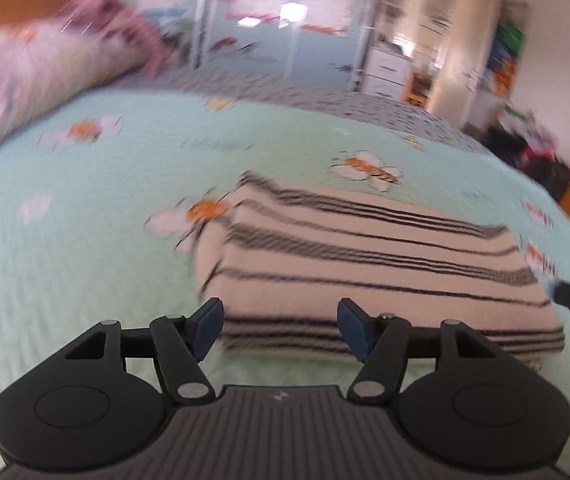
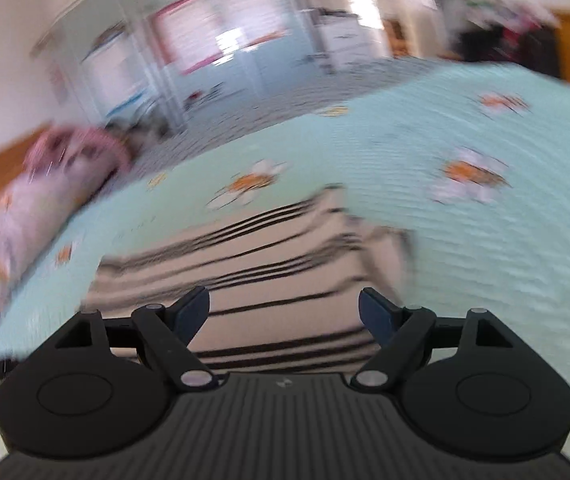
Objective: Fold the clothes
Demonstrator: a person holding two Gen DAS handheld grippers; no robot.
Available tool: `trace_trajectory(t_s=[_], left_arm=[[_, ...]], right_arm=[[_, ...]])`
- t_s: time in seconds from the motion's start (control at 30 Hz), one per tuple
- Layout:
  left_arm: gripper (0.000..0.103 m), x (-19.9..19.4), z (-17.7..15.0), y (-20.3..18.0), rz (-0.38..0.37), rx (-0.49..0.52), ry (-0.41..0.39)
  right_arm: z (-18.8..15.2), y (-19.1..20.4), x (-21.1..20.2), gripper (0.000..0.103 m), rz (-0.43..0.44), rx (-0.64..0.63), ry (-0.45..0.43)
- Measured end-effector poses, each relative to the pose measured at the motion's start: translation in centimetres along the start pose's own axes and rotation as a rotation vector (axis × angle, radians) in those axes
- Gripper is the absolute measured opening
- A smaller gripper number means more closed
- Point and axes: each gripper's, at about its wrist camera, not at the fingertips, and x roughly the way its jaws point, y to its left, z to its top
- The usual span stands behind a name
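Note:
A folded white garment with thin black stripes [image 1: 385, 264] lies flat on a mint-green bedspread [image 1: 85, 240] printed with bees. My left gripper [image 1: 279, 326] hovers over the garment's near edge, toward its left corner, open, with nothing between its blue pads. In the right wrist view the same striped garment [image 2: 265, 280] runs up and away from the gripper, and its far right corner looks rumpled. My right gripper [image 2: 285, 312] hangs above its near part, open and holding nothing. Both views are blurred by motion.
Pink and white bedding [image 1: 25, 72] is heaped at the bed's far left by a wooden headboard [image 1: 5, 4]. Beyond the bed stand glass wardrobe doors [image 1: 253, 40] and a dark pile of things [image 1: 533, 152] at the right. Bedspread [image 2: 485, 260] stretches right of the garment.

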Motion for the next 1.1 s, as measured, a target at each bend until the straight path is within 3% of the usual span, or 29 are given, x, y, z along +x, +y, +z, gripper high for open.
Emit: trace_trajectory(t_s=[0.13, 0.2, 0.3, 0.43, 0.57, 0.7, 0.77, 0.87, 0.9, 1.0, 1.1], left_arm=[[0.066, 2.0, 0.1, -2.4, 0.014, 0.122, 0.007], [0.066, 3.9, -0.5, -2.4, 0.031, 0.150, 0.067], [0.068, 4.9, -2.1, -1.2, 0.008, 0.152, 0.081], [0.068, 2.7, -2.4, -0.2, -0.011, 0.127, 0.044], [0.068, 0.7, -2.2, 1.0, 0.013, 0.061, -0.021], [0.071, 1.9, -2.2, 2.5, 0.063, 0.004, 0.031], [0.071, 3.1, -2.6, 4.0, 0.091, -0.072, 0.119], [0.070, 2.5, -3.1, 6.7, 0.051, -0.250, 0.131], [0.071, 2.2, -3.3, 7.7, 0.036, -0.310, 0.134], [0.071, 1.9, -3.6, 9.6, -0.030, -0.470, 0.134], [0.072, 2.1, -3.9, 10.5, -0.094, -0.620, 0.125]], right_arm=[[-0.5, 4.2, 3.3, 0.082, -0.004, -0.194, 0.043], [-1.2, 5.0, 5.2, 0.083, -0.049, -0.290, 0.096], [-2.4, 3.8, 5.8, 0.089, -0.085, -0.387, 0.138], [-2.8, -0.9, 3.3, 0.091, -0.070, -0.324, 0.122], [-2.1, -2.1, 0.4, 0.090, -0.220, -0.269, 0.044], [-1.4, -0.8, -0.4, 0.090, -0.089, -0.236, -0.004], [-1.7, -0.6, 0.8, 0.090, -0.116, -0.270, 0.033], [-2.4, -0.9, 2.9, 0.090, -0.212, -0.315, 0.108], [-2.3, -1.7, 2.6, 0.090, -0.231, -0.276, 0.112], [-1.9, -4.3, -0.3, 0.090, -0.171, -0.118, 0.050], [-2.2, -5.6, -2.2, 0.091, -0.175, -0.039, 0.027]])
